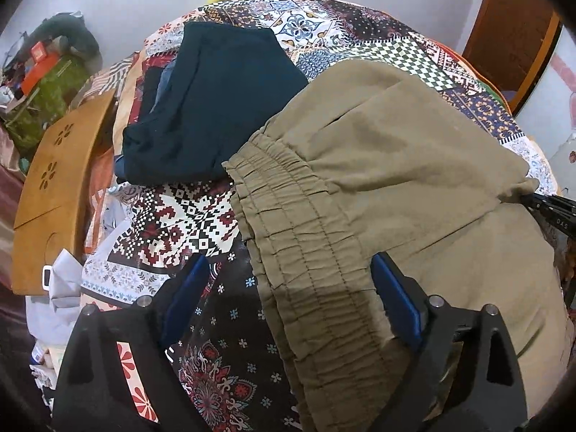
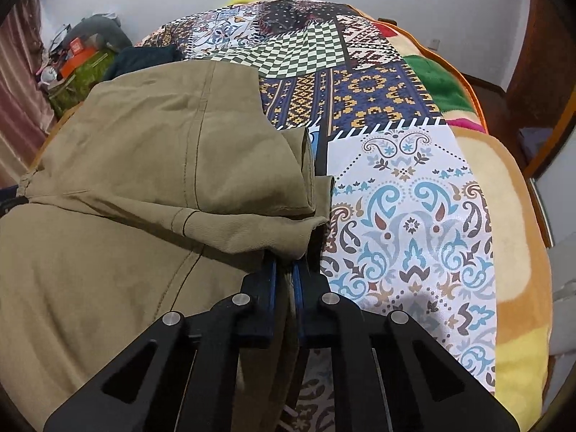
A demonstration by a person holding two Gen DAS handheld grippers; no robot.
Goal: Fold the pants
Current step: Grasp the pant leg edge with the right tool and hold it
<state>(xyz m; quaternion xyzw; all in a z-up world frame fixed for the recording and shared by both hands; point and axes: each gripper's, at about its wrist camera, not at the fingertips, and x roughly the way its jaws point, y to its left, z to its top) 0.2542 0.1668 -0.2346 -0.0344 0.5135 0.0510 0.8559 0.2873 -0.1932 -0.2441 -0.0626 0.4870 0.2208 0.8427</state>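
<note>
Khaki pants [image 1: 378,165] with a gathered elastic waistband [image 1: 295,248] lie on the patchwork bedspread [image 1: 172,223], folded over on themselves. My left gripper [image 1: 288,288] is open, its blue-padded fingers [image 1: 396,298] straddling the waistband just above the cloth. My right gripper [image 2: 284,270] is shut on the khaki pants [image 2: 144,180], pinching the folded hem edge between its blue pads. Its tip also shows at the right edge of the left wrist view [image 1: 550,208].
A stack of dark folded clothes [image 1: 216,108] lies on the bed beyond the waistband. A wooden lap table [image 1: 57,187] leans at the bed's left side, with clutter [image 1: 46,82] behind. A door [image 1: 514,28] stands at the right. A striped blanket [image 2: 511,216] covers the bed's right side.
</note>
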